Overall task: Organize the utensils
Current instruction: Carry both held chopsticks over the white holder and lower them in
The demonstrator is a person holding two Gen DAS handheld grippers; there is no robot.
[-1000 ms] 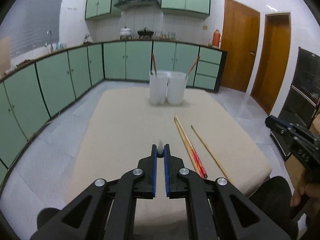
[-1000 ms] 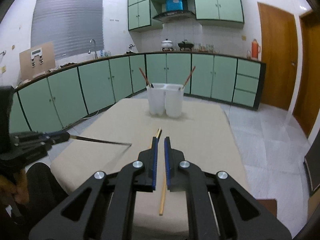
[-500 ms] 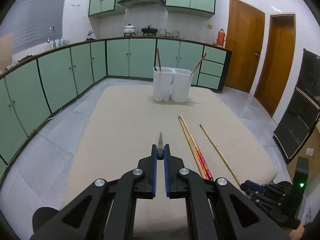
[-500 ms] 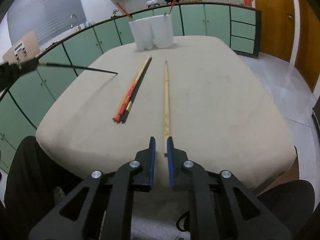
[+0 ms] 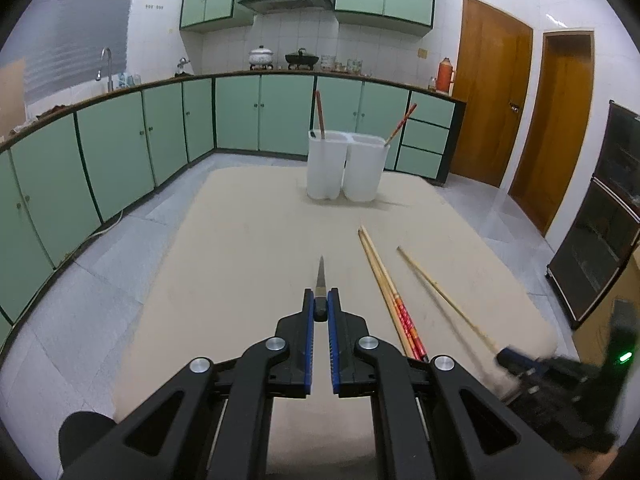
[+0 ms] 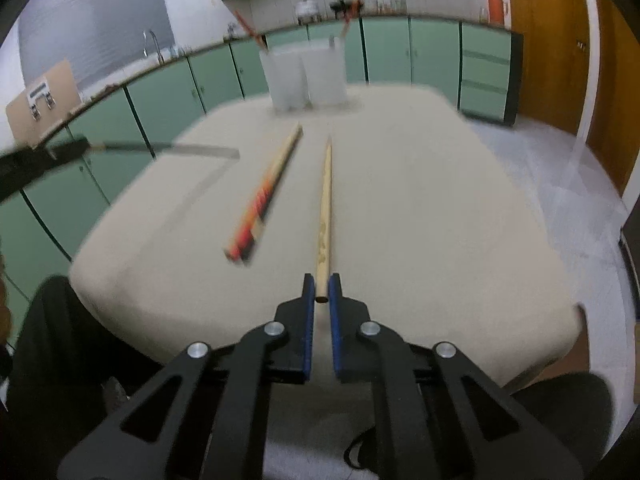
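My left gripper [image 5: 320, 301] is shut on a thin metal utensil [image 5: 321, 273] and holds it over the beige table [image 5: 248, 248], pointing at the two white holders [image 5: 344, 168]. My right gripper [image 6: 321, 287] is at the table's near edge, and the near end of a single pale wooden chopstick [image 6: 326, 204] sits between its narrowly parted jaws. A bundle of red-marked chopsticks [image 6: 266, 196] lies left of that chopstick. Each holder has one red chopstick in it. The right gripper [image 5: 516, 360] also shows at the lower right of the left wrist view.
Green cabinets [image 5: 120, 152] run along the left and back. Wooden doors [image 5: 496, 104] stand on the right and a dark cabinet [image 5: 600, 216] at far right. The single chopstick [image 5: 444, 300] and the bundle [image 5: 392, 296] lie right of my left gripper.
My right gripper has dropped to the table's near edge and moved forward until the pale chopstick's end sits between its jaws. My left gripper has held nearly still with the metal utensil.
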